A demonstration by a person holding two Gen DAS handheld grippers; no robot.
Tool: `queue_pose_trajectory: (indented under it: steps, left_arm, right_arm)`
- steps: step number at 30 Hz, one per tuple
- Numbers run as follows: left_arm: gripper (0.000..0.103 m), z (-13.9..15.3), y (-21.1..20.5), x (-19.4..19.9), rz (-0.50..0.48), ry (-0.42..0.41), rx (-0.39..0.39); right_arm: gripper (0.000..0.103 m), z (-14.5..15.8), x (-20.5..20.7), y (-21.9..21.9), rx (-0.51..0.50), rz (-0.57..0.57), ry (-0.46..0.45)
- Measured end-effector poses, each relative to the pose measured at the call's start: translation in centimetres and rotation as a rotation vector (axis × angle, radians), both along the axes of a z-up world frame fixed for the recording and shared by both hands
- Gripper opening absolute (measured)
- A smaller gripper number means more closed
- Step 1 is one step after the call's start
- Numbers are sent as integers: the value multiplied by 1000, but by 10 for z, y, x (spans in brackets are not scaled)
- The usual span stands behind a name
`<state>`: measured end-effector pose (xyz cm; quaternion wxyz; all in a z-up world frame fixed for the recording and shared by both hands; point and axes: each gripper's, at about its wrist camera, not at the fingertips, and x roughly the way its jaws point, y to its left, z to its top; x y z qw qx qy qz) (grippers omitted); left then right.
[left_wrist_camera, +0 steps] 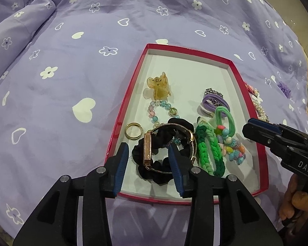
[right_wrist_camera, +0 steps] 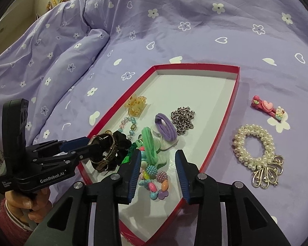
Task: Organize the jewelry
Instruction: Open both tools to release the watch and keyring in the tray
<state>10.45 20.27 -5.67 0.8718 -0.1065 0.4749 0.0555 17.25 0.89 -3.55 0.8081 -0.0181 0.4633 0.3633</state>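
The left gripper [left_wrist_camera: 147, 160], jaws parted, straddles the rose-gold watch [left_wrist_camera: 148, 152] lying on a black scrunchie [left_wrist_camera: 154, 164] at the near left corner of the red tray [left_wrist_camera: 121, 121]; the watch's case runs near-to-far between the pads. The right gripper [right_wrist_camera: 158, 172] hovers open over the tray's near right edge. Beyond that edge, on the bedspread [right_wrist_camera: 195, 20], lie the pearl bracelet [right_wrist_camera: 254, 149], nearer the right gripper, then the pink clip [right_wrist_camera: 268, 107].

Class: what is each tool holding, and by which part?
Nothing: left tool straddles the watch at its face, jaws open; right tool open too.
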Motion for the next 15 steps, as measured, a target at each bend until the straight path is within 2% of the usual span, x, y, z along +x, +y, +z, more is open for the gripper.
queue_pose_trajectory:
  steps: [7,10,12,14,15]
  left_arm:
    - [49,6,-1,-5,0,-8,2]
    - [60,12,-1,-12,5,-23,-7]
    - [72,15,0,-19,13,-39,-25]
    - [84,16,2,-25,27,-42,-47]
    - [85,16,4,-29,38,-46,-64]
  right_arm:
    - [43,6,-5,-3,22,-6,0]
    - [47,12,-9,-7,53,-4,7]
    - [63,17,-15,-14,80,-13,5]
    - [66,20,-20,-20,104,-22,6]
    - [66,21,-23,-23,112,-27,7]
